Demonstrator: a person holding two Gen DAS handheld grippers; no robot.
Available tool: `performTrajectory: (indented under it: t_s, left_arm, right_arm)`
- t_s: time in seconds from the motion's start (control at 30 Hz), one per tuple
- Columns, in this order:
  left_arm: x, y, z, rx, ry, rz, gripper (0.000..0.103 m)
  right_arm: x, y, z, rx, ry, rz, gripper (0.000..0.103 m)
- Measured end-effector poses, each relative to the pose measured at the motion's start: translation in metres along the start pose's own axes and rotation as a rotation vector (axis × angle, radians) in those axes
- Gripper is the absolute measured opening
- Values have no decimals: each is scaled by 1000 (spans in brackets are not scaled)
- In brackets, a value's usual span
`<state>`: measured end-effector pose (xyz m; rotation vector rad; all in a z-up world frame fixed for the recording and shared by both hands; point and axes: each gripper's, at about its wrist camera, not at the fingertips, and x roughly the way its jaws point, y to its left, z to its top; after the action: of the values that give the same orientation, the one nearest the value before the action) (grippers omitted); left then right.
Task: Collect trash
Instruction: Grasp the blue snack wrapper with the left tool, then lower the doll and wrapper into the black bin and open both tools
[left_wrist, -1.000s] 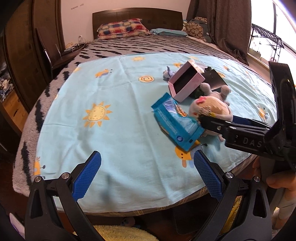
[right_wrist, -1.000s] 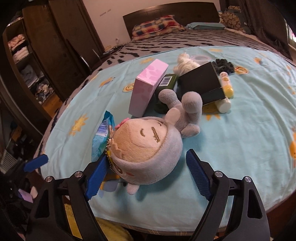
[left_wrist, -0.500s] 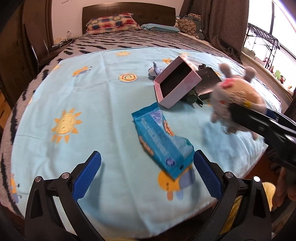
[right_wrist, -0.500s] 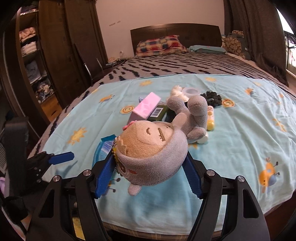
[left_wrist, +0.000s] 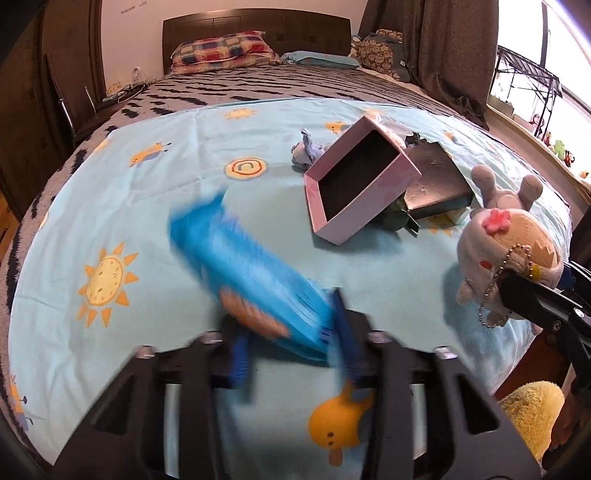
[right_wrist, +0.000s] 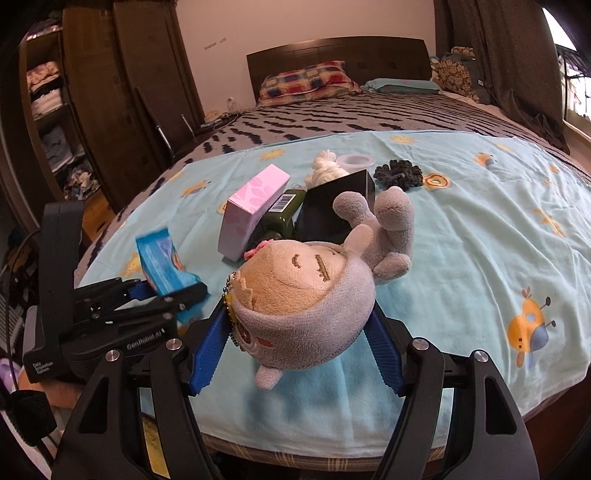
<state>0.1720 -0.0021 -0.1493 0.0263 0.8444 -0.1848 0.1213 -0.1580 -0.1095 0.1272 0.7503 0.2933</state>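
Left tongs (left_wrist: 291, 350) nearly closed on the near end of the blue wrapper (left_wrist: 243, 273); contact blurred, grip probable. Wrapper judged light, thin, crinkly, slippery: pinch an end seam. It slants far-left over the bed sheet (left_wrist: 147, 206). Right tongs (right_wrist: 295, 350) clamp the plush doll (right_wrist: 299, 306), soft, compressible.

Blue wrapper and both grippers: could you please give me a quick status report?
Left gripper shut on blue wrapper, image blurred. Right gripper shut on plush doll. Pink box beyond, apart.
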Motion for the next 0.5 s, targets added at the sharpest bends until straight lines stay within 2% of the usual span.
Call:
performTrajectory:
  t_s: [0.1, 0.23, 0.5]
  left_arm:
    - [-8, 0, -4, -2, 0, -22, 23]
    - [-19, -5, -13, 10, -5, -36, 20]
    - [-60, -20, -37, 42, -22, -50, 19]
  right_arm:
    - [-7, -1, -5, 4, -5, -2, 71]
    - [-17, 0, -13, 9, -4, -1, 71]
    - [-46, 3, -30, 2, -6, 16, 71]
